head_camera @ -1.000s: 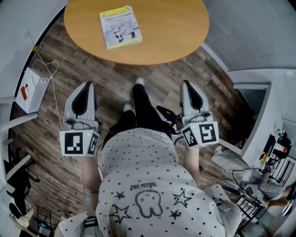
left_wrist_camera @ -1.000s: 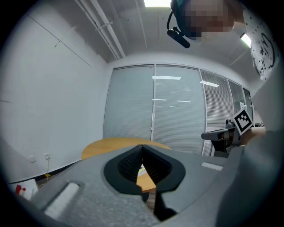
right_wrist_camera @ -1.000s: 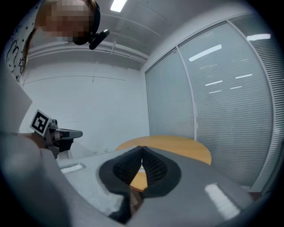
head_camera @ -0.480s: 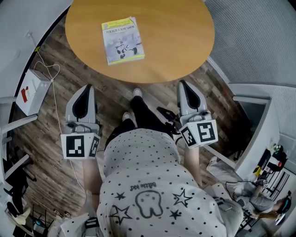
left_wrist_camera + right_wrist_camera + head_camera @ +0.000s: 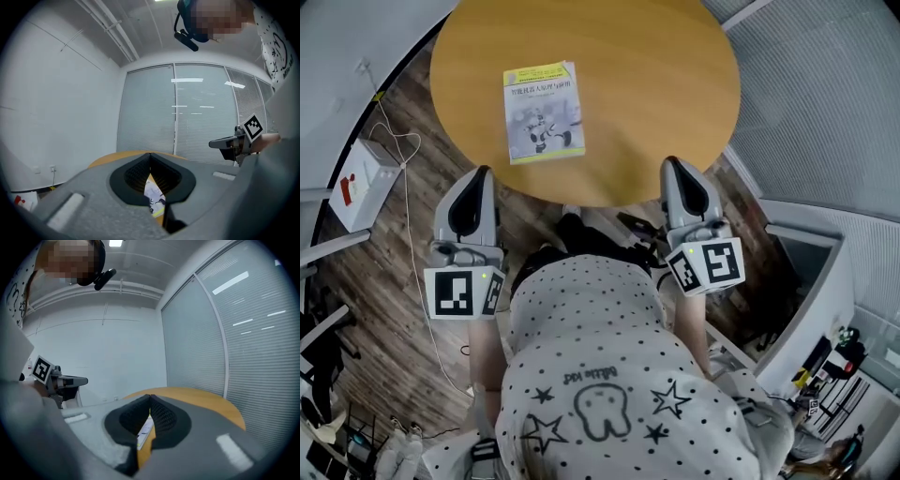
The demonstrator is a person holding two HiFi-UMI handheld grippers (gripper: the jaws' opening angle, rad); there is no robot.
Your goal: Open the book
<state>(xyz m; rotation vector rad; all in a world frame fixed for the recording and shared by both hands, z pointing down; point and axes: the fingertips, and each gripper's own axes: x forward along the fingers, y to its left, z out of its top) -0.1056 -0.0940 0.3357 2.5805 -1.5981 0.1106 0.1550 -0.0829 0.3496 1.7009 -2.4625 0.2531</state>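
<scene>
Both the left gripper (image 5: 477, 175) and the right gripper (image 5: 675, 166) are hovering empty, jaws pressed together, by the table (image 5: 675, 75) while the book (image 5: 543, 112) is lying closed, untouched.

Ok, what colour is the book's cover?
The book is pale grey with a yellow-green top band; best seen in the head view.

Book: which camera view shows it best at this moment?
The head view: the whole book shows from above, closed, cover up, on the table. The left gripper view catches only a sliver of the book low in the frame; the right gripper view shows just a thin, edge-on strip of it.
</scene>
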